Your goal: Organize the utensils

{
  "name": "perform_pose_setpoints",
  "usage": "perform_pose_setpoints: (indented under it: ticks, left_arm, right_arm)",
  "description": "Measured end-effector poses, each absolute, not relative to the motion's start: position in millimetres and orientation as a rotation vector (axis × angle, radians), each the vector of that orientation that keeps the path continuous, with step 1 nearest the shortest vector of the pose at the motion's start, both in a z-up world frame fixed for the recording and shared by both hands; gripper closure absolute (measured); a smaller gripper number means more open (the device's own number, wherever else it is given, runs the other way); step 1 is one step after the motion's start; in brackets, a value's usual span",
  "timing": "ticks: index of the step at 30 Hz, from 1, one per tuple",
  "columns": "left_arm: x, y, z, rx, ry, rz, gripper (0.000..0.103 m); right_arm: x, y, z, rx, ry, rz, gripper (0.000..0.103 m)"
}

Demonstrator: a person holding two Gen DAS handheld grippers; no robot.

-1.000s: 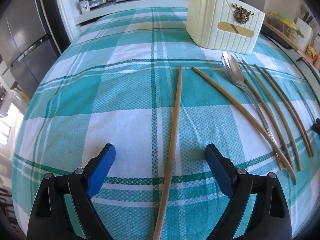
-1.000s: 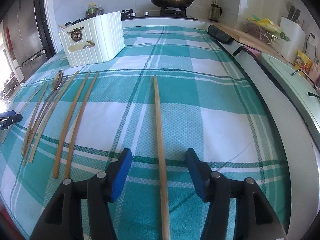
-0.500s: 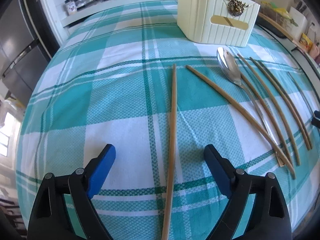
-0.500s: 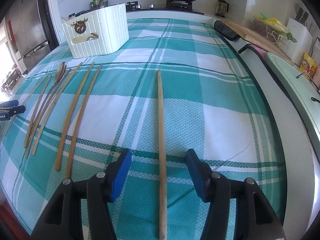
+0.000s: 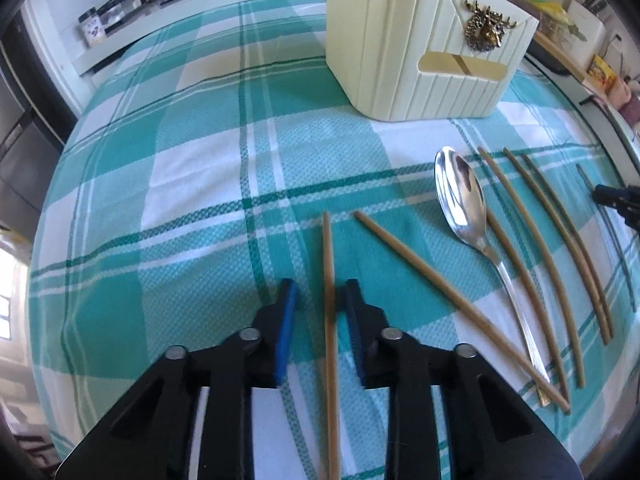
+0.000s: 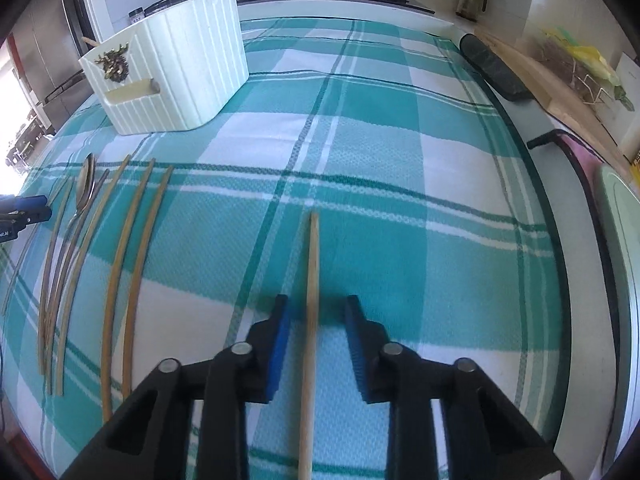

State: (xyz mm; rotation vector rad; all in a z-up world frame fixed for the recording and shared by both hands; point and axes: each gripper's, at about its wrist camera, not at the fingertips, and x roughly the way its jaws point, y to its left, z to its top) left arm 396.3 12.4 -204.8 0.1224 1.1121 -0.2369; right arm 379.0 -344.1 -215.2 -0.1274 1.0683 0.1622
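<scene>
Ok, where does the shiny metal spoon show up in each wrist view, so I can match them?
Left wrist view: the shiny metal spoon lies right of centre, bowl toward the cream ribbed utensil holder, among the thin bamboo chopsticks.
Right wrist view: the spoon lies at the far left, just beyond the left gripper.
Shared landmark: the holder with its brass ornament.

Right claw [image 6: 316,312]: part-closed, blue pads either side of one chopstick [image 6: 311,292], gaps visible. Bench cloth [image 6: 400,200]: teal plaid. Far left: white holder [image 6: 176,68]; nearer, spoon [image 6: 82,196] among further chopsticks [image 6: 132,256]. Left claw [image 6: 24,208] at left edge.
</scene>
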Motion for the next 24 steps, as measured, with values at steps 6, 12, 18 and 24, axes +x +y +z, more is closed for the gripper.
perform_pose_setpoints:
  ticks: [6,12,18,24]
  left_arm:
    - [392.0,10.1,-192.0,0.097,1.044,-0.229,0.099]
    - [351.1,26.5,-132.4,0.034,0.887,-0.254,0.099]
    - [305.0,39.5,-77.8,-0.019,0.748,-0.293,0.099]
    - [271.3,43.7,-40.3,-0.057,0.626,-0.312,0.099]
  right_arm:
    - [395.0,-344.1,-203.3,-0.014,1.026,0.157,0.096]
    - [349.1,-335.8,-140.6,0.045,0.844,0.243,0.096]
    - [302.4,-326.9,-82.6,0.068,0.705,0.312,0.096]
    - [271.3,-315.1,-49.9,0.070,0.606,0.351,0.096]
